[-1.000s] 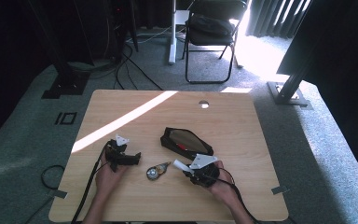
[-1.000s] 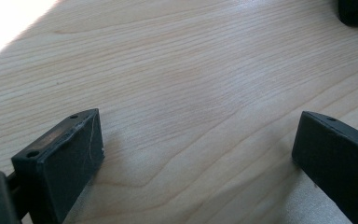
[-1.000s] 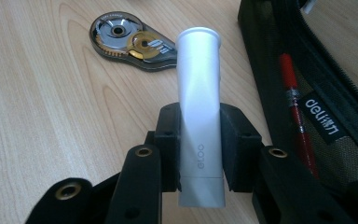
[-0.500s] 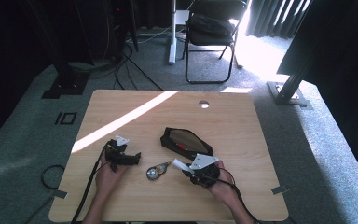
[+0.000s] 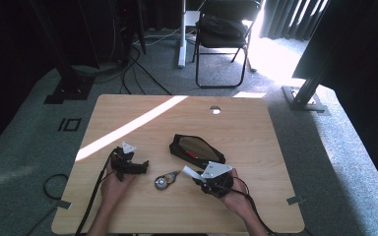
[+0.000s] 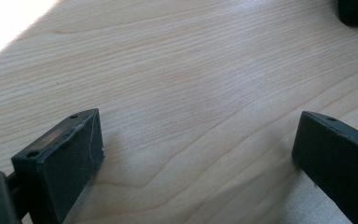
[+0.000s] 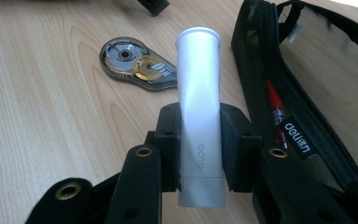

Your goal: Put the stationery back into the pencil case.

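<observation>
the right gripper (image 7: 199, 135) had its fingers clamped on a white glue stick (image 7: 199, 116), held just above the table (image 5: 256, 123) between the correction tape dispenser (image 7: 137, 63) and the open black pencil case (image 7: 307, 93). the left gripper (image 6: 196, 154) rested with fingers apart over bare wood.

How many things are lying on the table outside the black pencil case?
1: the correction tape roller, on the wood between the two grippers. The glue stick is held in the right gripper. The pencil case may hide more.
</observation>
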A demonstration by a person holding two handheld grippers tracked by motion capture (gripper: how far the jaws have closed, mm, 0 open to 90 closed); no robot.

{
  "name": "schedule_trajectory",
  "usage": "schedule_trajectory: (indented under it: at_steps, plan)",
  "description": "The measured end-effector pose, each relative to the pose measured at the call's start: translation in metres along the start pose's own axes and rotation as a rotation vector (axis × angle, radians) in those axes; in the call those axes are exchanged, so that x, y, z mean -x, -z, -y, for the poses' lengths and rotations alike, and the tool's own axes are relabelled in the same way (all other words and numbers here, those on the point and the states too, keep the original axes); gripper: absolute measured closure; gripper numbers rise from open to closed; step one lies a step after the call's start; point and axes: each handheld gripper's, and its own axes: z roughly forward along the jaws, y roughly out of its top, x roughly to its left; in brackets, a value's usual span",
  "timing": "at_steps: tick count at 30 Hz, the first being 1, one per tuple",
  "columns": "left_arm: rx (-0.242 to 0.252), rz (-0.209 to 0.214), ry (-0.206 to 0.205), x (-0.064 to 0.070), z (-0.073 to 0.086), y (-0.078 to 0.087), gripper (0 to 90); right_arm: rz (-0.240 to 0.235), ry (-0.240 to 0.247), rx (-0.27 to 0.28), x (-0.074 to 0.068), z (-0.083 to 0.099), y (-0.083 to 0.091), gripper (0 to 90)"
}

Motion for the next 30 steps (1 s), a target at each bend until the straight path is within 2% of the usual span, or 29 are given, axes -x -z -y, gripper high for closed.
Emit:
schedule_trajectory:
  at_steps: [30]
  plan:
    - [0.000,0.000,0.000,0.000,0.000,0.000,2.3,0.039,-0.004,0.045,0.006,-0.006,0.018,70.9]
